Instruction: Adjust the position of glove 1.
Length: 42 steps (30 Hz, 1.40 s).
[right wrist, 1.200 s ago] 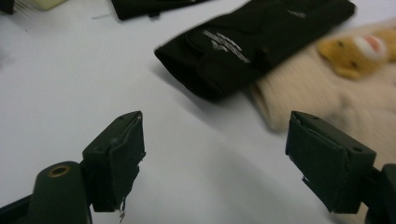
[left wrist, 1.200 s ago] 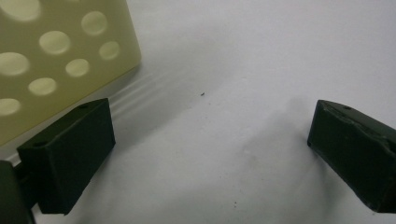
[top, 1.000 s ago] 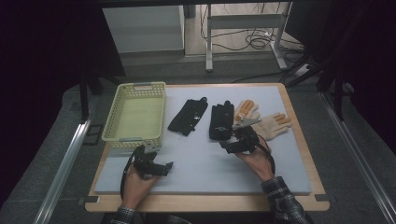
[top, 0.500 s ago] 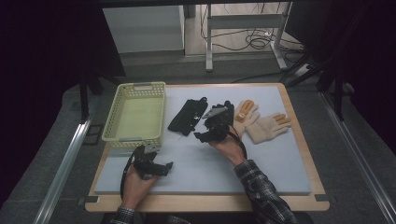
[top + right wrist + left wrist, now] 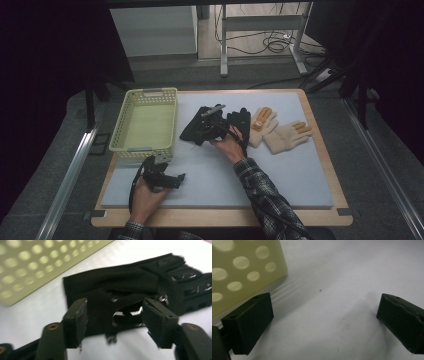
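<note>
1. the right gripper (image 5: pixel 204 131) is over the left-hand black fabric glove (image 5: pixel 196 127), which lies flat on the pale blue mat (image 5: pixel 300 170) just beside the pale yellow perforated plastic basket (image 5: pixel 145 120); in the right gripper view the glove (image 5: pixel 130 290) sits just ahead of and between the two black jaws; they have just been closing a little, yet they stand apart and press on nothing; my read is a line-up for a pinch at the cuff end.
2. a second black glove (image 5: pixel 241 120) lies to its right, then two tan knitted gloves (image 5: pixel 280 132) beyond, all laid out in a row on the mat; likely so each can be lifted singly toward the basket.
3. the left gripper (image 5: pixel 176 179) rests low on the mat near the basket's front corner, held in the left hand (image 5: pixel 145 192); its jaws are spread wide over bare mat, the basket wall (image 5: pixel 242 270) at their side; it looks parked out of the way.
4. next call: lower and close on the glove's edge without dragging it.
</note>
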Tool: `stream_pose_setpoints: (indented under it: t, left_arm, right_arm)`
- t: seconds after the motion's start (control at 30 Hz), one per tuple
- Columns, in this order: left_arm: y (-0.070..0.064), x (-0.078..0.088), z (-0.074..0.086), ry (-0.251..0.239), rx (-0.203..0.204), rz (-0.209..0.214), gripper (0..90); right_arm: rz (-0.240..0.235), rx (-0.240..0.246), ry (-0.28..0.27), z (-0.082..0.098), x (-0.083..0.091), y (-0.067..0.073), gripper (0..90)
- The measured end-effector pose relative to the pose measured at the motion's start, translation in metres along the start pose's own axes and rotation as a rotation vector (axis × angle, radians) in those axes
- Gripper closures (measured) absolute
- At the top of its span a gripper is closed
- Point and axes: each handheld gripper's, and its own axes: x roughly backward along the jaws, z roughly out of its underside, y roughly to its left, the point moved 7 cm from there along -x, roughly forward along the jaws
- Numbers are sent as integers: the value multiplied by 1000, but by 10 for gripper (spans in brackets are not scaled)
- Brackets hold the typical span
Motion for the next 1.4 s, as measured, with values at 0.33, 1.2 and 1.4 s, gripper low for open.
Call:
stream_pose_setpoints:
  t: [0.33,1.2,1.4]
  left_arm:
    - [0,0,0,-1,1,1,8]
    - [0,0,0,5,-4,2,8]
    - [1,0,0,6,-4,1,8]
  right_arm:
    - [67,-19,45,-13,-36,-14,162]
    - [-1,9,57,-10,-17,-7,831]
    - [-55,36,20,-15,19,1,830]
